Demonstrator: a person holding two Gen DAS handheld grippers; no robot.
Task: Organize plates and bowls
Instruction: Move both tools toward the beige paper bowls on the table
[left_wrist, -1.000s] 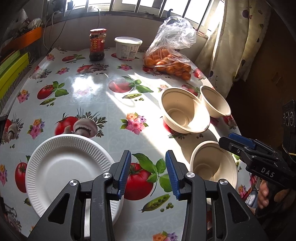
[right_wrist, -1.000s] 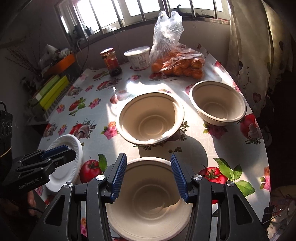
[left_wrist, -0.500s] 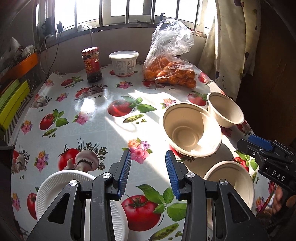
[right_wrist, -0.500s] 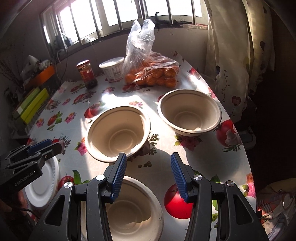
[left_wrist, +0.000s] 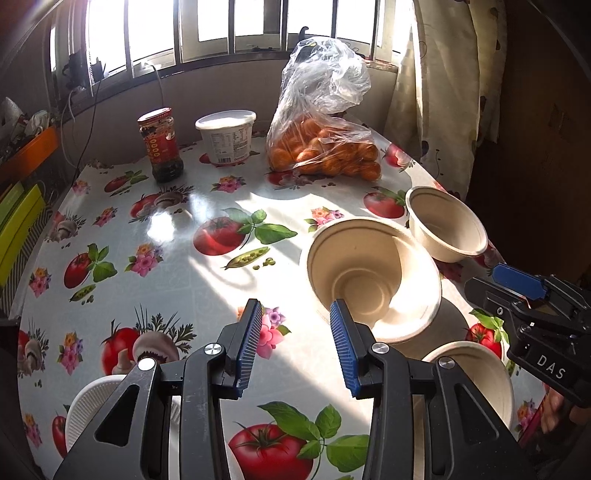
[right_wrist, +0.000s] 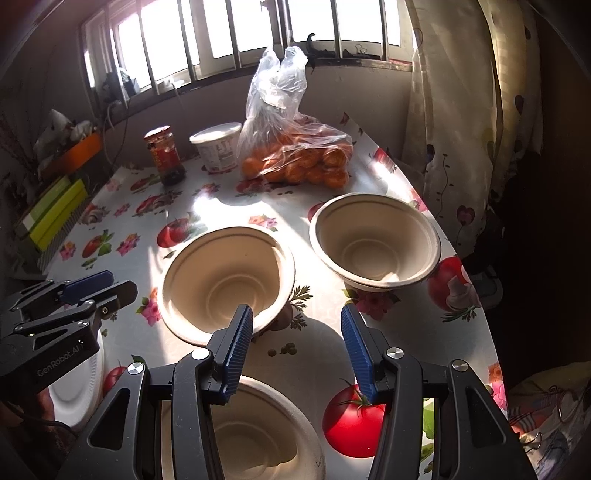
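Desk (left_wrist: 207, 280) centre and left lie bare: wide passage there. Right side crowded: three bowls, middle bowl (right_wrist: 227, 277), far bowl (right_wrist: 375, 243), near bowl (right_wrist: 258, 432), close together. Back edge blocked by jar (left_wrist: 160, 146), tub (left_wrist: 226, 134), bag of oranges (left_wrist: 323, 147). White plate (left_wrist: 96, 406) fills the near-left corner.

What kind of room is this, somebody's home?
Most likely a home dining corner: a table under a fruit-and-vegetable printed oilcloth beside a barred window with a curtain, holding a bag of oranges, a sauce jar and paper bowls.
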